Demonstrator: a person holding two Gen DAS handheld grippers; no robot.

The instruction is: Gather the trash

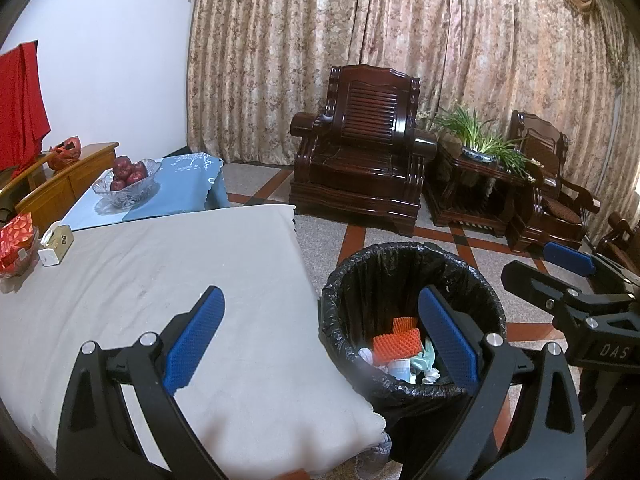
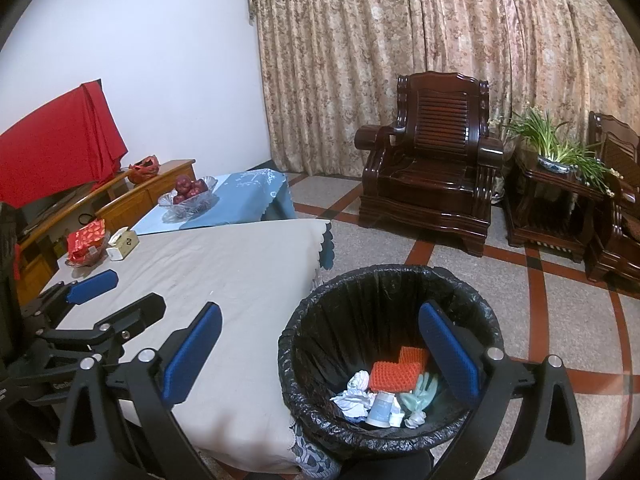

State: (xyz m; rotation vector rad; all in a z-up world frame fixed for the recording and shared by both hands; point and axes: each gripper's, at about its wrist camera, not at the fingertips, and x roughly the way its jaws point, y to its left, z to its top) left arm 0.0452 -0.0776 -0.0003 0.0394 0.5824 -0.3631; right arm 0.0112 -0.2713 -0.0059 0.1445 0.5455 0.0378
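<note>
the trash bin, lined with a black bag, is seen in the lower centre-right of the right wrist view, standing on the floor just beside the corner of the counter. inside it, trash is gathered at the bottom: an orange textured pad, crumpled white paper, a small pale blue cup and a pale green glove. in the left wrist view the same bin sits at lower centre-right, with the orange pad visible inside.

the right gripper is held with its blue-padded fingers spread wide and nothing between them; one finger is seen against the bin's opening, the other against the counter. the left gripper is likewise spread wide and empty, framed the same way.

the counter is covered by a plain grey cloth. at its far left edge a red patterned packet and a small tissue box are placed. beyond, a glass bowl of red apples rests on a blue cloth. a dark wooden armchair and a potted plant are set before the patterned curtains in the upper right.
</note>
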